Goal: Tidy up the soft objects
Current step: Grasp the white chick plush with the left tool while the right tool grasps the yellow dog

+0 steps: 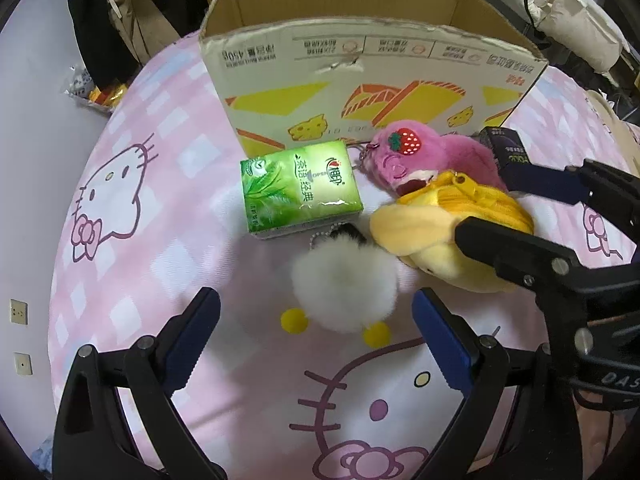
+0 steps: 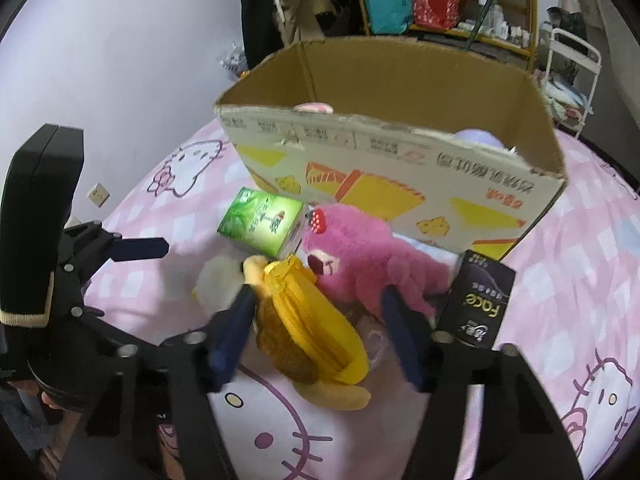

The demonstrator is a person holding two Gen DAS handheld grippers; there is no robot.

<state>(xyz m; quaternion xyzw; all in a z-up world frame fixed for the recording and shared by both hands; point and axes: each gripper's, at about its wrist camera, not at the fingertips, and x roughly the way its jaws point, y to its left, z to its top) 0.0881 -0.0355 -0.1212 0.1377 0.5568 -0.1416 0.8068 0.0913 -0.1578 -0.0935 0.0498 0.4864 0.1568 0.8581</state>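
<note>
On the pink Hello Kitty sheet (image 1: 132, 216), in front of a cardboard box (image 1: 360, 64), lie a green tissue pack (image 1: 300, 188), a pink plush with a strawberry (image 1: 424, 156), a yellow zip plush (image 1: 420, 224) and a white fluffy pompom with yellow feet (image 1: 344, 284). My left gripper (image 1: 316, 304) hangs open over the pompom, one finger on each side, not touching. My right gripper (image 2: 319, 294) straddles the yellow plush (image 2: 312, 320). Its left pad (image 2: 236, 320) is against the plush and its right pad stands clear, so it is open.
A black "Face" carton (image 2: 476, 300) stands right of the pink plush (image 2: 360, 252), close to my right finger. The open box (image 2: 400, 160) shows pink and lilac soft things at its rim. Shelves and hanging clothes stand behind; a wall is at the left.
</note>
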